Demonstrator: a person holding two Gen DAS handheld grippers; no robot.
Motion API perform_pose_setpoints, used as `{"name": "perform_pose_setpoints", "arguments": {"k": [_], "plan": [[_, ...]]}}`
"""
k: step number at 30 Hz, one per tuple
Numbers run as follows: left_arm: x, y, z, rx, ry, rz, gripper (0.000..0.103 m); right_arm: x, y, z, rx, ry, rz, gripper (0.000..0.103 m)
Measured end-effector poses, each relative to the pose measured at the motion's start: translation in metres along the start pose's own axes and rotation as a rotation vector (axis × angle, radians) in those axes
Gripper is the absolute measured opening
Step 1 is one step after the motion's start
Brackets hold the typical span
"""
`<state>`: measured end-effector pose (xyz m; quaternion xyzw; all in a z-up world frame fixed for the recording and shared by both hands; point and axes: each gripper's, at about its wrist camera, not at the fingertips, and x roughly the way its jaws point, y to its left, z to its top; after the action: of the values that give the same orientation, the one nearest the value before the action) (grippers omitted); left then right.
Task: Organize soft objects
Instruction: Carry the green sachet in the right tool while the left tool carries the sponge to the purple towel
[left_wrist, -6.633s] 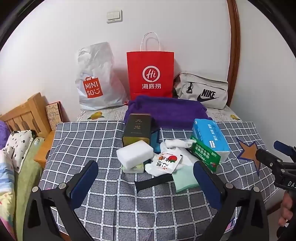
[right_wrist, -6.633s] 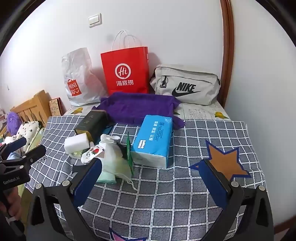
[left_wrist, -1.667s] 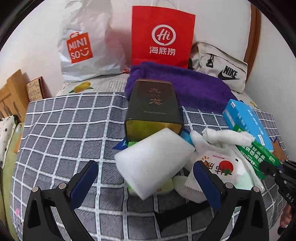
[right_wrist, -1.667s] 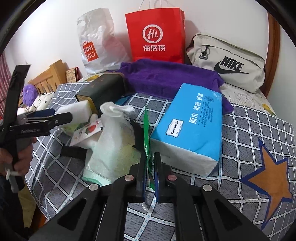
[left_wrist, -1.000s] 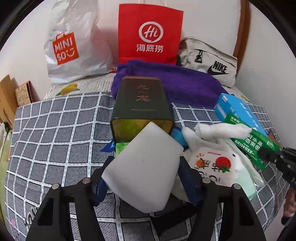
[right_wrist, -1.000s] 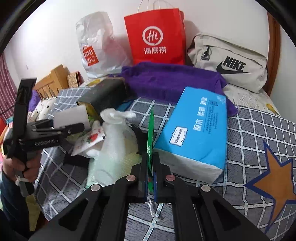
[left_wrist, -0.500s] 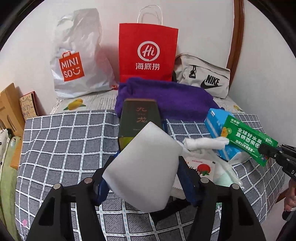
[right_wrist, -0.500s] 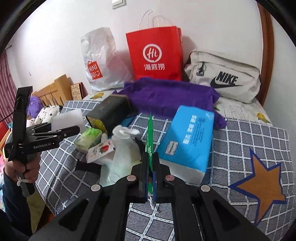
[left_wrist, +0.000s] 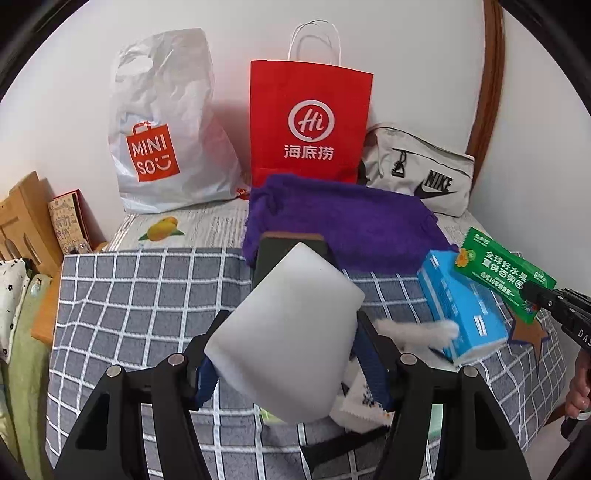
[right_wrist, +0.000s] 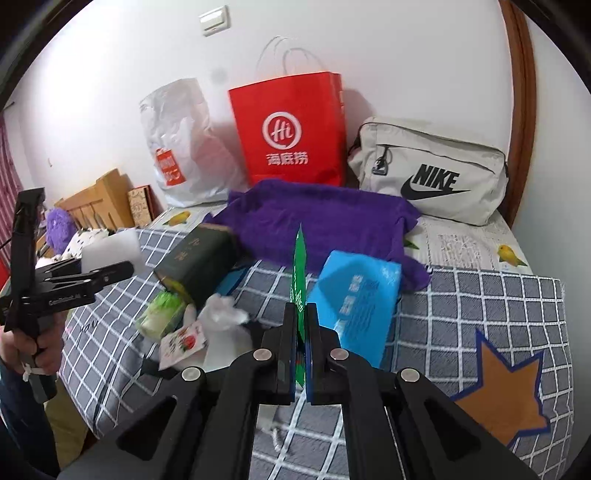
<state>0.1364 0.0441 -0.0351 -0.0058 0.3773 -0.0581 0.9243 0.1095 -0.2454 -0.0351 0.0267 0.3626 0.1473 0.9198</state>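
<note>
The white sponge block (left_wrist: 291, 332) sits tilted in the air above the checked cloth (left_wrist: 140, 295), pinched between the blue pads of the left gripper (left_wrist: 291, 362), whose jaws press into its two sides. Directly behind the sponge block is the dark tin (right_wrist: 195, 262), lying on the cloth, and behind the tin the purple towel (left_wrist: 343, 225) is spread out.

To the right of the sponge block, the right gripper (right_wrist: 301, 343) has its jaws pressed nearly together on a thin green packet (left_wrist: 504, 277), which stands up edge-on in its own camera and hangs clear of the cloth. Just beyond the packet lies the blue tissue pack (right_wrist: 354, 295) on the cloth. Between the sponge block and the tissue pack a white plastic bag (right_wrist: 221, 317) is bunched up, with a small sachet printed with fruit (right_wrist: 183, 341) and a little green pack (right_wrist: 160, 314) beside it, near the tin's open-looking end.

Further behind the sponge block, against the wall, stand a white Miniso bag (left_wrist: 162, 125), a red paper bag (left_wrist: 310, 122) and a grey Nike pouch (left_wrist: 417, 173), left to right. A hand (right_wrist: 33, 343) grips the left tool's handle at the frame edge.
</note>
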Motion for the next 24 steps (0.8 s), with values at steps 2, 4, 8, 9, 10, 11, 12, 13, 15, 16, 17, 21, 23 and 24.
{"name": "perform_pose_setpoints", "arguments": {"k": [2, 4, 8, 9, 10, 11, 12, 13, 15, 16, 17, 21, 23, 24], "plan": [[0.003, 0.0, 0.01, 0.0, -0.003, 0.01, 0.063, 0.004, -0.006, 0.008, 0.007, -0.004, -0.008, 0.003], [0.007, 0.0, 0.02, -0.003, -0.002, 0.019, 0.063, 0.008, -0.014, 0.017, 0.018, -0.007, -0.02, 0.003], [0.019, 0.0, 0.041, -0.01, 0.007, 0.038, 0.063, 0.02, -0.027, 0.036, 0.027, -0.002, -0.037, 0.003], [0.022, 0.0, 0.046, -0.013, 0.008, 0.042, 0.063, 0.024, -0.031, 0.042, 0.032, -0.005, -0.039, 0.003], [0.024, 0.0, 0.05, -0.014, 0.008, 0.045, 0.063, 0.027, -0.034, 0.046, 0.034, -0.005, -0.04, 0.003], [0.027, -0.001, 0.056, -0.015, 0.008, 0.049, 0.063, 0.031, -0.037, 0.05, 0.038, -0.004, -0.042, 0.003], [0.031, -0.002, 0.061, -0.015, 0.01, 0.052, 0.063, 0.035, -0.041, 0.055, 0.043, -0.003, -0.044, 0.003], [0.034, -0.002, 0.065, -0.014, 0.011, 0.056, 0.063, 0.039, -0.043, 0.059, 0.047, -0.001, -0.043, 0.003], [0.041, -0.003, 0.075, -0.015, 0.011, 0.06, 0.063, 0.047, -0.049, 0.068, 0.052, 0.001, -0.044, 0.003], [0.044, -0.003, 0.079, -0.017, 0.011, 0.059, 0.063, 0.052, -0.051, 0.072, 0.052, 0.002, -0.046, 0.003], [0.048, -0.002, 0.083, -0.02, 0.013, 0.059, 0.063, 0.055, -0.053, 0.075, 0.051, 0.003, -0.048, 0.003], [0.065, -0.001, 0.099, -0.022, 0.023, 0.063, 0.063, 0.075, -0.061, 0.09, 0.06, 0.007, -0.059, 0.003], [0.073, -0.001, 0.106, -0.023, 0.029, 0.06, 0.063, 0.083, -0.063, 0.096, 0.06, 0.01, -0.064, 0.003], [0.077, -0.001, 0.11, -0.023, 0.031, 0.057, 0.063, 0.089, -0.064, 0.099, 0.061, 0.014, -0.06, 0.003]]}}
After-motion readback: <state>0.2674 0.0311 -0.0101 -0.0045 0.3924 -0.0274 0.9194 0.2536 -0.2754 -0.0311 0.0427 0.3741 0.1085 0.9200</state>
